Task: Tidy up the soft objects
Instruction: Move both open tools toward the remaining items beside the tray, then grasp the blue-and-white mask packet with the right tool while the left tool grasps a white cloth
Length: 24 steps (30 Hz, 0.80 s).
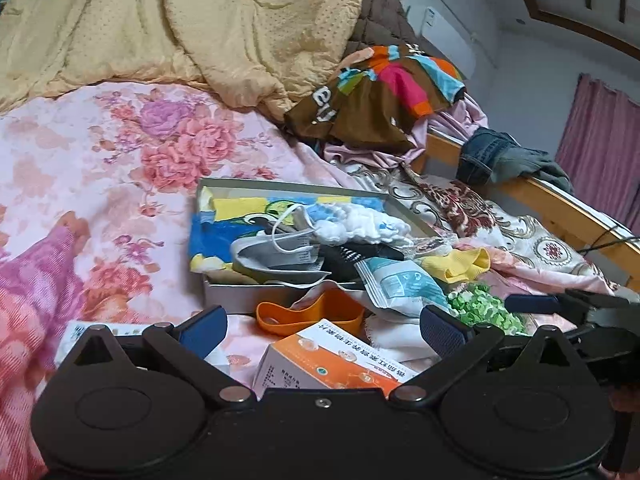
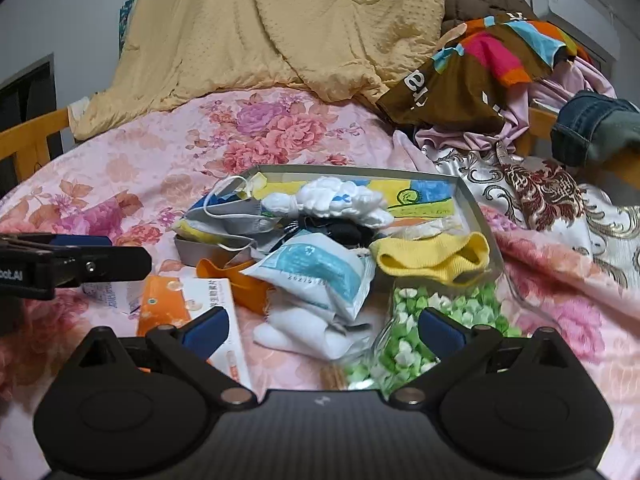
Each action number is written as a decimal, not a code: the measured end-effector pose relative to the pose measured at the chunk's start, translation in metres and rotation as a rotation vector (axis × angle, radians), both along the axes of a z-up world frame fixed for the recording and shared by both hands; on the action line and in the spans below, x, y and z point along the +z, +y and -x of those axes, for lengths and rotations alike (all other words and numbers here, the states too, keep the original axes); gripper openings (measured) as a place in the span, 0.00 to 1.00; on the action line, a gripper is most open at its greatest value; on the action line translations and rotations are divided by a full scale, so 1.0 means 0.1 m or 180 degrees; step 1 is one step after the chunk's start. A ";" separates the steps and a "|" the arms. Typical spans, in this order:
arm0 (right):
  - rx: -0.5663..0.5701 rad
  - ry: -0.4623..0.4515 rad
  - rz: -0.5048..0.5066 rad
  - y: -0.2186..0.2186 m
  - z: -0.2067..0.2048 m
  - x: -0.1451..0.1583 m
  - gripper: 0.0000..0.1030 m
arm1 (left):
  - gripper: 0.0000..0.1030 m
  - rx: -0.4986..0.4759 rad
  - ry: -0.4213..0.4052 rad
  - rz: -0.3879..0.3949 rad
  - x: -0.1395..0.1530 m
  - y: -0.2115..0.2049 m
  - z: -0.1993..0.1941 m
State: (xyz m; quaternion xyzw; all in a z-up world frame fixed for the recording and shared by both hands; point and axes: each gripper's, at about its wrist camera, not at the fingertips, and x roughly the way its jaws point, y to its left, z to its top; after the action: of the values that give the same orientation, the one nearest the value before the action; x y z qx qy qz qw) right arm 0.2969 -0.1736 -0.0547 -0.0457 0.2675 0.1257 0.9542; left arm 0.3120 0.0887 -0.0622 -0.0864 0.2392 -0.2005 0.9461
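**Two open grippers above a messy bed**

Both tools hang low over the flowered bedsheet (image 2: 168,168), and each one has its fingers spread wide with nothing between them. Under the left gripper (image 1: 322,330) lies an orange-and-white medicine box (image 1: 328,360), and an orange cup-like piece (image 1: 308,312) sits just behind it. Under the right gripper (image 2: 322,330) is a white folded cloth (image 2: 304,332); a clear bag of green and white bits (image 2: 432,320) lies beside its right finger.

Behind these, a blue-and-white sealed packet (image 2: 320,272) leans on the near edge of a shallow grey tray (image 2: 476,208). A yellow sock (image 2: 432,258) lies on the tray's right near corner. Inside the tray are a grey face mask (image 2: 236,216), a white knotted cloth (image 2: 332,200) and something dark, on a colourful printed fabric.

Farther back lies a tan quilt (image 2: 280,32), and to its right a heap of clothes with a brown striped garment (image 2: 472,76).
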 end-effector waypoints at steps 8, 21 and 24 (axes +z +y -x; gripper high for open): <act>0.0195 -0.0057 0.0371 0.00 -0.25 0.12 1.00 | 0.99 -0.0475 -0.0073 -0.0040 -0.06 -0.09 -0.03; 0.1168 0.0476 0.0677 0.08 -0.97 0.46 0.89 | 0.99 -0.0928 0.0017 -0.0176 -0.14 -0.59 -0.17; 0.1381 0.0636 0.0772 0.07 -1.11 0.53 0.87 | 0.99 -0.1078 0.0056 -0.0292 -0.19 -0.73 -0.20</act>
State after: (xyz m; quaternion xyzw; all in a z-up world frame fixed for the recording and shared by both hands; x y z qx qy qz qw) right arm 0.4078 -0.1668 -0.0014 -0.2033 0.3574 0.2983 0.8614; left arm 0.3319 0.0161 -0.0815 -0.0034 0.2676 -0.3451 0.8996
